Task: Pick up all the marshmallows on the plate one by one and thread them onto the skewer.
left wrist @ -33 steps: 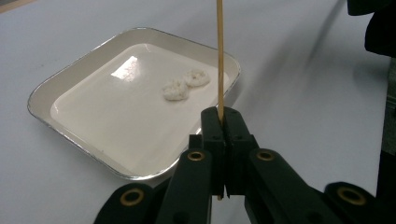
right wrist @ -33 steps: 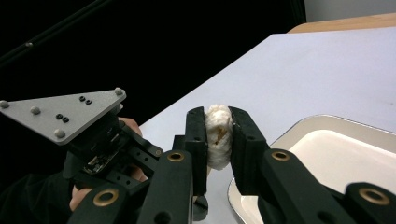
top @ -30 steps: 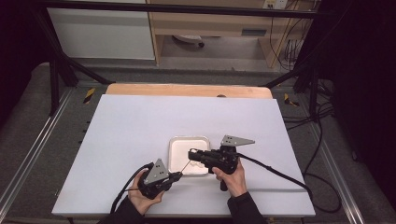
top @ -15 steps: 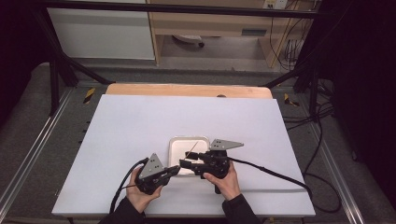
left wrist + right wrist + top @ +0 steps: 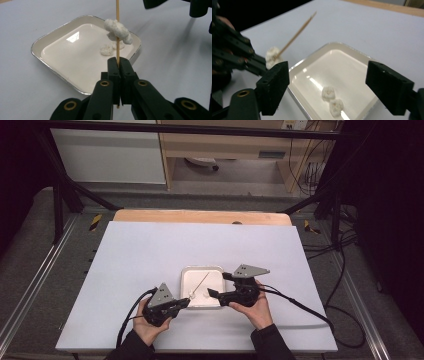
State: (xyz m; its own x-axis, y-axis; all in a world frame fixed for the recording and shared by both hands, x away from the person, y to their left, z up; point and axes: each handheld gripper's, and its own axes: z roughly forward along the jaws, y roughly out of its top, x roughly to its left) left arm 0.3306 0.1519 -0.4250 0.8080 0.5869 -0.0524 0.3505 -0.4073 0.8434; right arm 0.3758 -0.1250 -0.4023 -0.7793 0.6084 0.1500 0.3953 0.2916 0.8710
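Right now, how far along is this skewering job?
One white piece already sits threaded on the wooden skewer, which the left gripper clamps. The right gripper has just been opening, nothing between its jaws. Two more pieces lie in the tray, not yet threaded.

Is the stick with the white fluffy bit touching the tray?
Apart. In the left gripper view, the thin wooden stick and its white piece hang above the white square tray.

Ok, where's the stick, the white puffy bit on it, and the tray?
stick (image 5: 117,15), left gripper view, bare shaft above the puff.
white puffy bit (image 5: 117,28), left gripper view, its middle.
tray (image 5: 45,42), left gripper view, silver rim.
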